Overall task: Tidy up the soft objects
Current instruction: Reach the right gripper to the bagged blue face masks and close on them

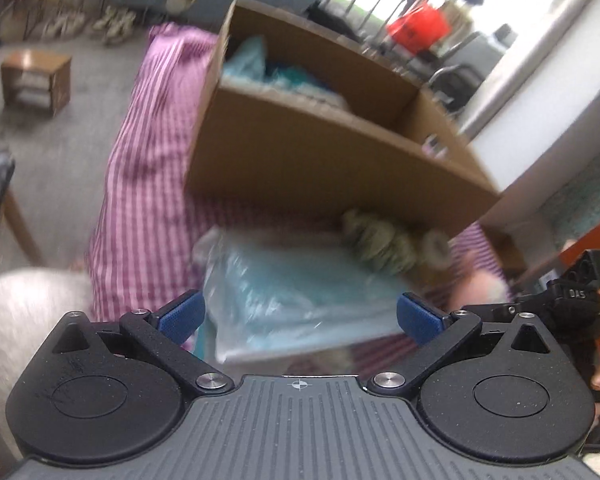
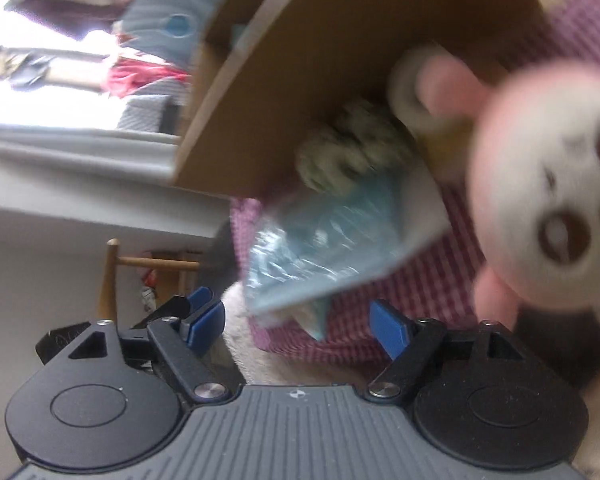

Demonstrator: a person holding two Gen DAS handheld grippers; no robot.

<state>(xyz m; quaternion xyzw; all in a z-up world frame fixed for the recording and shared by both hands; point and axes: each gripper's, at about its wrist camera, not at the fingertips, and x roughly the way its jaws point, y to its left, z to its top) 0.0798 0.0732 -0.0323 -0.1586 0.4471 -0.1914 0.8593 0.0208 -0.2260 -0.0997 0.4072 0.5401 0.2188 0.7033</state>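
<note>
Both tools are standing open with nothing between their blue pads: the left tool (image 1: 299, 316) is pointing down at a clear plastic bag holding pale blue soft material (image 1: 296, 300), and the right tool (image 2: 298, 322) is facing the same bag (image 2: 332, 248) from another side, its jaws a little narrower.

The bag is lying on the purple-and-white striped bed cover (image 1: 140, 216), near the bed's front edge, just before the near wall of the brown cardboard box (image 1: 320, 152). Judging from this, the step in hand is picking up the bag to put it in the box.

To do it well, one tool should be closing on a bunched fold of plastic rather than a flat face, since the film looks slippery.

Beyond the bag, a grey-green knitted bundle (image 1: 380, 240) is resting against the box wall, and a white-and-pink plush toy (image 2: 548, 208) is sitting beside it; neither should be dragged along.

Farther off, the box already holds blue-green soft things (image 1: 268, 72), so the lift must be clearing its rim.
</note>
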